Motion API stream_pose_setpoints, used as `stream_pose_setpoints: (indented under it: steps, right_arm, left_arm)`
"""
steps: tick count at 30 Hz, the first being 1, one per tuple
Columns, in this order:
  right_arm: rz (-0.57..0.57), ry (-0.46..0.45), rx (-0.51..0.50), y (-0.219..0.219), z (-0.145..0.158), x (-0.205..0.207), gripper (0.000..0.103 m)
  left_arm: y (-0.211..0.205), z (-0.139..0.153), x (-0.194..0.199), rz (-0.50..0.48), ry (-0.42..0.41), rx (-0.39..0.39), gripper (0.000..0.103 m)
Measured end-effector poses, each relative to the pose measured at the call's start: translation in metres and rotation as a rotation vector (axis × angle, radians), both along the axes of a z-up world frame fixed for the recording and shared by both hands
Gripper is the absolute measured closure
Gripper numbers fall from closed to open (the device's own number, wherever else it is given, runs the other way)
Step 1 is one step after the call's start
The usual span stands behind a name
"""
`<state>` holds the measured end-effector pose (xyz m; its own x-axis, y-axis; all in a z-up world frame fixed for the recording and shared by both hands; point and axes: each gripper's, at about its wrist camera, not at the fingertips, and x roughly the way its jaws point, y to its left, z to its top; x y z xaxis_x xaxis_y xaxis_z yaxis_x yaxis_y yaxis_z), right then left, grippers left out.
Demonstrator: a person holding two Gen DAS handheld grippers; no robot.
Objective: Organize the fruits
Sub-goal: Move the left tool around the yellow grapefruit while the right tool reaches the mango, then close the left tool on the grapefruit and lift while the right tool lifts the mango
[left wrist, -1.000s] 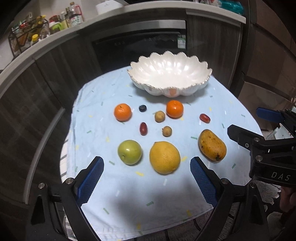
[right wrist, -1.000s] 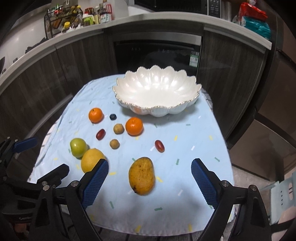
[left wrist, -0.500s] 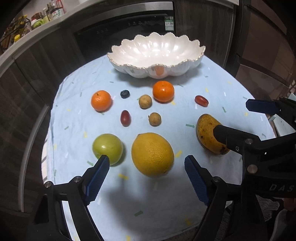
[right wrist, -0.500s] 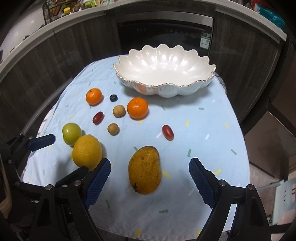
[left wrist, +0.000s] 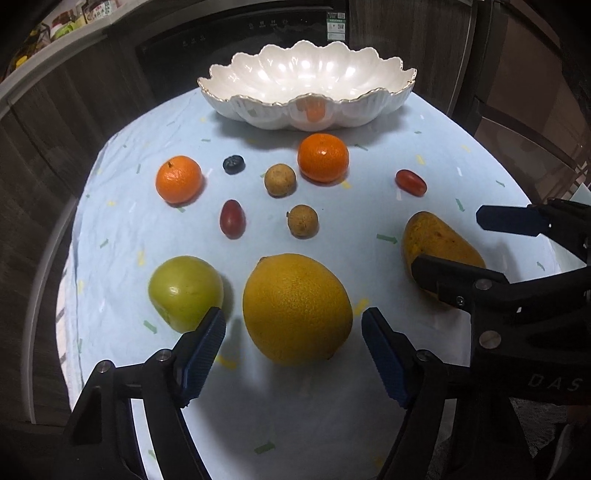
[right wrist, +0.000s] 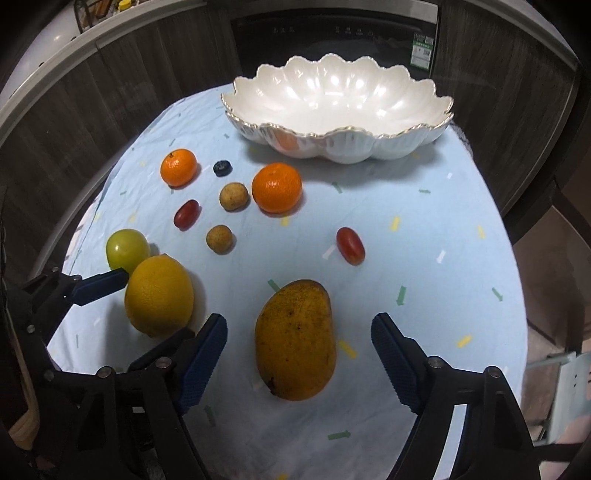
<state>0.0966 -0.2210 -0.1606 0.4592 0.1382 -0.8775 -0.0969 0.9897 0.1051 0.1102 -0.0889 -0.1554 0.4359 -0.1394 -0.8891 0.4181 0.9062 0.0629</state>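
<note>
A large yellow citrus lies on the light blue cloth. My left gripper is open, its blue pads on either side of the citrus's near half, apart from it. A yellow mango lies to the right. My right gripper is open around the mango, not touching. A green apple, two tangerines, two longans, two red grape tomatoes and a blueberry lie behind. A white scalloped bowl stands empty at the back.
The round table's cloth ends close in front of both grippers. Dark wood cabinets and a dark oven front curve behind the bowl. A counter with bottles shows at the upper left.
Both grippers have moved forward and down. The left one now straddles the yellow citrus and the right one straddles the mango. No fruit has moved.
</note>
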Motion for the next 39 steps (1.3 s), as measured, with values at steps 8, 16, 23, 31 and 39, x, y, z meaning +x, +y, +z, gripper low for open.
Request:
stream_pose_setpoints:
  steps: [8,16,23,31,39]
  right_arm:
    - [-0.008,0.050,0.005,0.001,-0.016,0.007,0.033]
    - [-0.001,0.069,0.035,0.002,-0.023,0.010,0.053]
    - [-0.011,0.064,0.041,0.000,-0.021,0.007,0.054]
    - [-0.028,0.037,0.042,-0.005,-0.010,0.000,0.054]
    - [-0.035,-0.013,0.043,-0.009,0.011,-0.008,0.054]
  left_arm:
    - [0.003,-0.010,0.009,0.015,0.031,-0.016,0.035]
    - [0.001,-0.012,0.009,-0.004,0.037,-0.039,0.046]
    - [0.003,-0.012,0.007,0.003,0.044,-0.050,0.047]
    - [0.004,0.000,0.003,0.008,0.014,-0.053,0.047]
    - [0.003,0.019,-0.005,0.005,-0.036,-0.055,0.047]
